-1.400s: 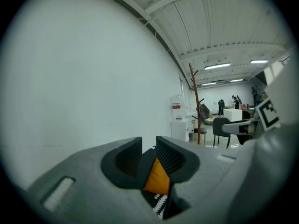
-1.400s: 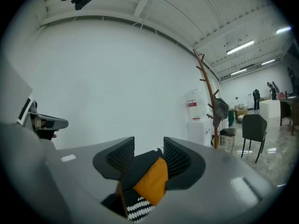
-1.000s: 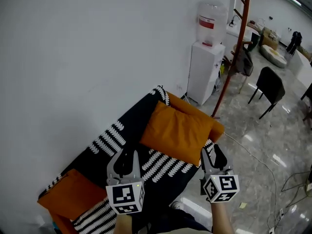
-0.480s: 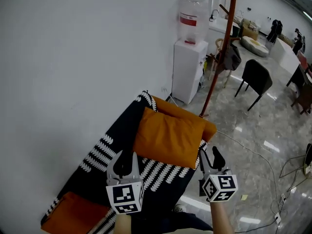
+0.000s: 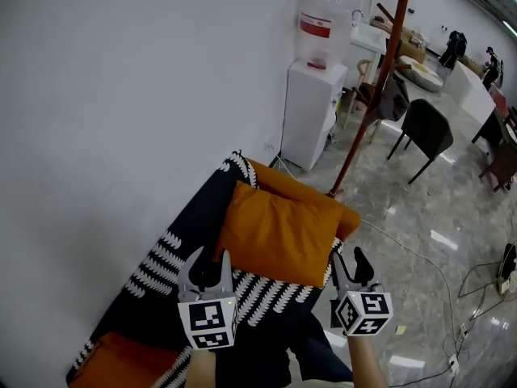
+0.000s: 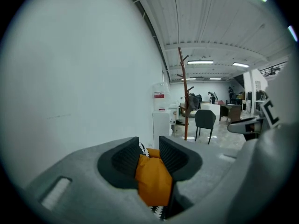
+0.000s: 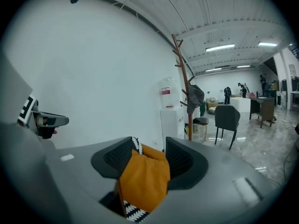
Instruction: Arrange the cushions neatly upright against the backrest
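Orange cushion (image 5: 279, 233): plump, squarish, creased, w/ soft corners. Lies slanted at far end of black-white patterned sofa (image 5: 174, 245), propped on orange armrest (image 5: 284, 183). L gripper (image 5: 208, 263) & R gripper (image 5: 349, 259) sit short of it, jaws part-open, just been opening, nothing gripped.

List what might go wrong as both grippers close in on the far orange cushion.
The left gripper and right gripper have just been opening, with nothing between their jaws. The orange cushion lies near the front edge of the black-and-white throw, so an uneven pinch may tip it onto the floor. The jaws could also catch that throw and drag it askew.
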